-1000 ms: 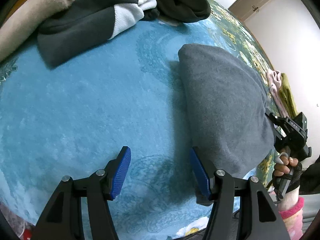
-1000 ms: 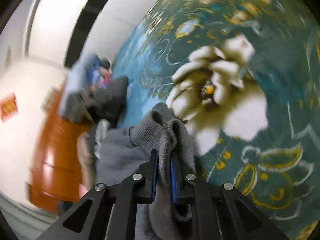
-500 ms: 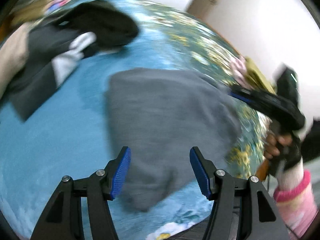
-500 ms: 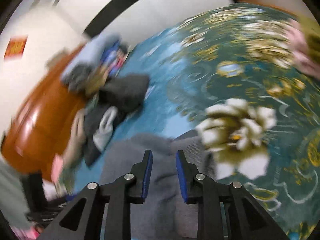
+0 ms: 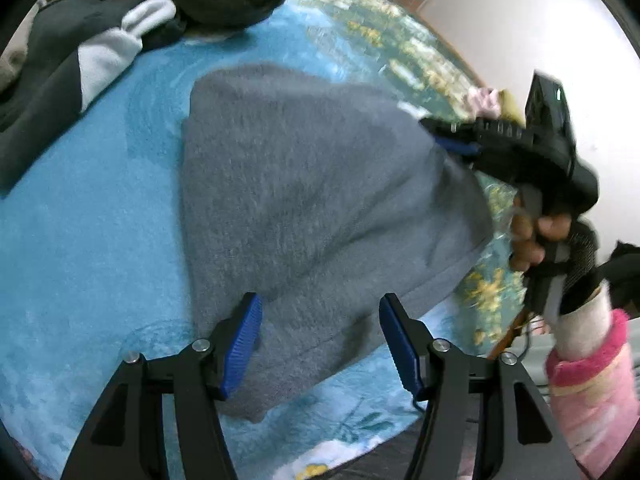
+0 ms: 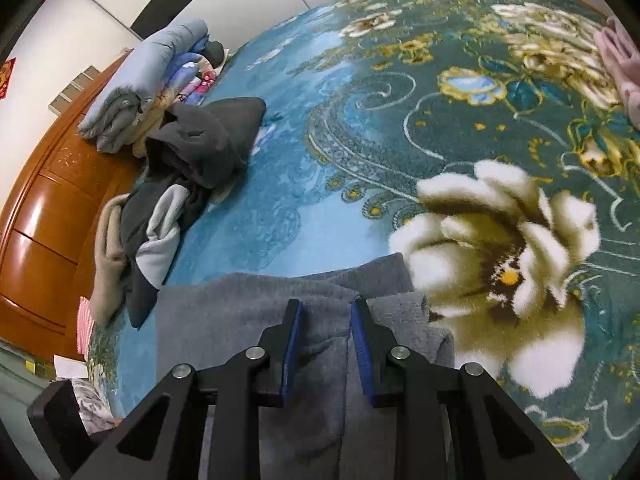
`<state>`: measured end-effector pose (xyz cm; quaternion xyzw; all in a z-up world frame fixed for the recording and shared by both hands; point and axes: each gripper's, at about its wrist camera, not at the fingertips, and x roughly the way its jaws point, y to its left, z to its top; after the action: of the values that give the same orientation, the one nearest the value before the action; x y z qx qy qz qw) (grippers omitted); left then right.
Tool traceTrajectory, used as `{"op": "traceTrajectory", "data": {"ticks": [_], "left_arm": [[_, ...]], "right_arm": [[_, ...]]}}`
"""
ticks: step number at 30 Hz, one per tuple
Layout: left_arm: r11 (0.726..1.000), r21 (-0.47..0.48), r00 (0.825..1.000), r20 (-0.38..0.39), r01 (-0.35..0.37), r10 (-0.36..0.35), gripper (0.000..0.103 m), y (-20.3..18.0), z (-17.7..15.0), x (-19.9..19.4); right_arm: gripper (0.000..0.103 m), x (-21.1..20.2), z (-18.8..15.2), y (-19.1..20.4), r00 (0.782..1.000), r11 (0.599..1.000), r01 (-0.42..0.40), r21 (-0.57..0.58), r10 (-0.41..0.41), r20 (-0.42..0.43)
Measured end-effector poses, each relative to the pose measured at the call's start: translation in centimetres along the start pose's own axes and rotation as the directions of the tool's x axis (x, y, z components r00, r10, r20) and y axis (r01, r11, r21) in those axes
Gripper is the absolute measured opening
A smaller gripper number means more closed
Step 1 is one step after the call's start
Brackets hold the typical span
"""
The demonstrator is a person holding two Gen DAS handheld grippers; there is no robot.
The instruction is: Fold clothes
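Right hand-held gripper [image 6: 325,312] parted over grey garment [image 5: 304,200], contact seemingly hidden.

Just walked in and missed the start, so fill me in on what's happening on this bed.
A person with a two-finger gripper in each hand is folding a grey fleece garment on the floral blue blanket. The left gripper is open above the garment's near edge. The right gripper is open too, over the garment's other side, gripping nothing. A heap of dark clothes lies unfolded further along the bed.

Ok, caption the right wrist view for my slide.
Open right gripper over the grey garment on a floral blanket, unfolded clothes piled beyond.
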<state>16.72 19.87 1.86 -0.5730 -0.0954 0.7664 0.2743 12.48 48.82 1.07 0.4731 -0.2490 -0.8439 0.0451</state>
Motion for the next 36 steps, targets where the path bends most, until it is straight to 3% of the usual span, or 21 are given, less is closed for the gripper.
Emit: {"op": "traceTrajectory", "data": {"ticks": [3,7,11,14,18,26,27,29,31,33,36], "left_arm": [[0.999,-0.015,0.997,0.072,0.032,-0.031,0.062,0.3,1.3,-2.0],[0.999,-0.032,0.991,0.130,0.020,-0.016,0.062,0.7,4.2,-2.9],[0.999,-0.049,0.989,0.150,0.024,-0.016,0.062,1.0,6.4,-1.8],[0.998,-0.063,0.991,0.130,0.016,-0.007,0.062,1.7,6.9,-0.2],[0.993,-0.112,0.999,0.037,-0.033,0.037,0.062,3.0,6.4,3.4],[0.997,-0.080,0.995,0.098,0.016,-0.008,0.062,3.5,5.5,0.8],[0.996,-0.084,0.995,0.096,0.019,-0.011,0.063,3.9,5.2,0.6],[0.995,-0.101,0.997,0.082,0.022,-0.014,0.072,4.9,4.5,0.5],[0.989,-0.141,0.998,0.039,0.050,-0.044,0.072,6.2,3.6,1.2],[0.980,-0.183,0.997,0.001,0.080,-0.081,0.072,7.3,2.4,2.1],[0.971,-0.194,0.990,0.048,0.137,-0.130,0.078,7.9,1.1,2.0]], "right_arm": [[0.029,-2.7,-0.8,0.8,0.998,1.000,-0.005,-0.024,0.006,0.055],[0.035,-6.1,-2.6,1.2,0.991,0.999,-0.038,-0.029,0.041,0.129],[0.036,-7.4,-5.5,1.7,0.987,0.998,-0.054,-0.044,0.059,0.147],[0.037,-6.9,-7.6,1.3,0.991,0.999,-0.018,-0.044,0.024,0.134],[0.039,-3.9,-9.6,-0.9,0.999,1.000,0.014,0.027,-0.015,0.049],[0.039,-5.2,-9.7,-1.2,0.994,0.998,-0.029,0.059,0.023,0.109],[0.041,-5.9,-9.7,-1.1,0.991,0.998,-0.038,0.055,0.031,0.131],[0.055,-7.1,-10.1,-1.8,0.983,0.995,-0.060,0.074,0.046,0.179],[0.062,-7.4,-10.7,-3.2,0.980,0.990,-0.070,0.123,0.045,0.192],[0.062,-6.7,-11.2,-4.9,0.987,0.979,-0.076,0.190,0.047,0.155],[0.063,-5.4,-12.3,-6.6,0.987,0.955,-0.135,0.265,0.105,0.124]]}}
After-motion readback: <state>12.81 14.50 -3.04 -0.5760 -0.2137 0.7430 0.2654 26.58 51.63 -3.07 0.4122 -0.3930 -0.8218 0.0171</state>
